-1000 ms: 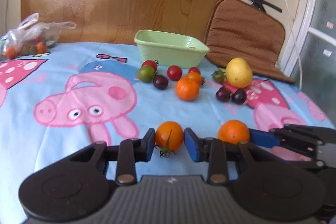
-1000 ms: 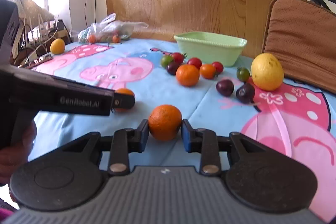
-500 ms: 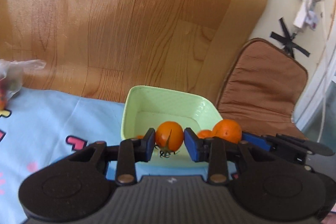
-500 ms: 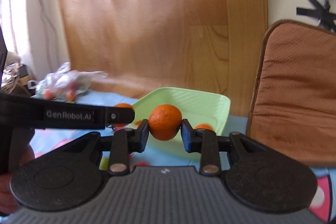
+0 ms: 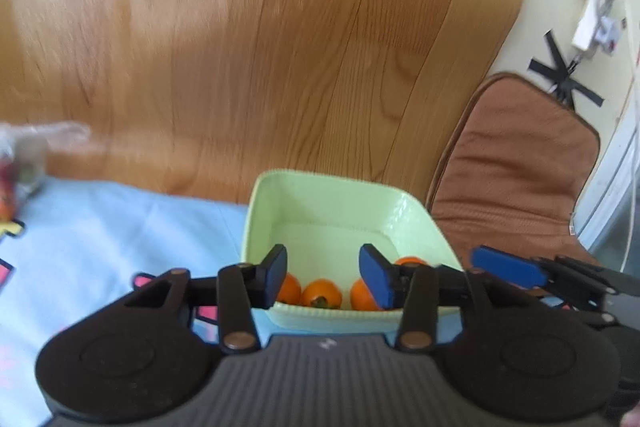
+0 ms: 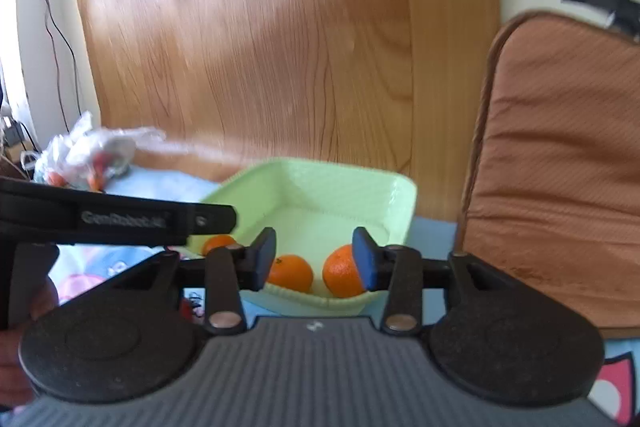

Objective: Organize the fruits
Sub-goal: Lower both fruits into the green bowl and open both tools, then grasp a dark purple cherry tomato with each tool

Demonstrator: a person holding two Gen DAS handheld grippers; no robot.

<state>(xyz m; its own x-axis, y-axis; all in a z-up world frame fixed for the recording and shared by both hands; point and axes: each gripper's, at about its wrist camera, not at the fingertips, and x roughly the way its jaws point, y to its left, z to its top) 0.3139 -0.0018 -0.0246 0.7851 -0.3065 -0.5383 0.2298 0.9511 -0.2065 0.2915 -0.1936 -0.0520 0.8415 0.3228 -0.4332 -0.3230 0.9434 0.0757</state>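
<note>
Both grippers over near edge of green bowl [image 5: 256, 227]. L gripper [image 5: 323, 277] jaws opening, nothing pinched; orange tomato [image 5: 321, 292] lies in bowl below. R gripper [image 6: 314, 263] jaws opening too, empty; orange [image 6: 340, 271] sits in bowl w/ other fruit. Behind: wood panel [image 6: 280, 47], brown cushion [image 6: 560, 155].

left gripper [image 5: 323, 277]: jaws opening, the tomato [image 5: 321, 293] it gripped now lies in the basin [image 5: 412, 215]
right gripper [image 6: 315, 259]: jaws opening, its orange [image 6: 340, 275] dropped in too
</note>
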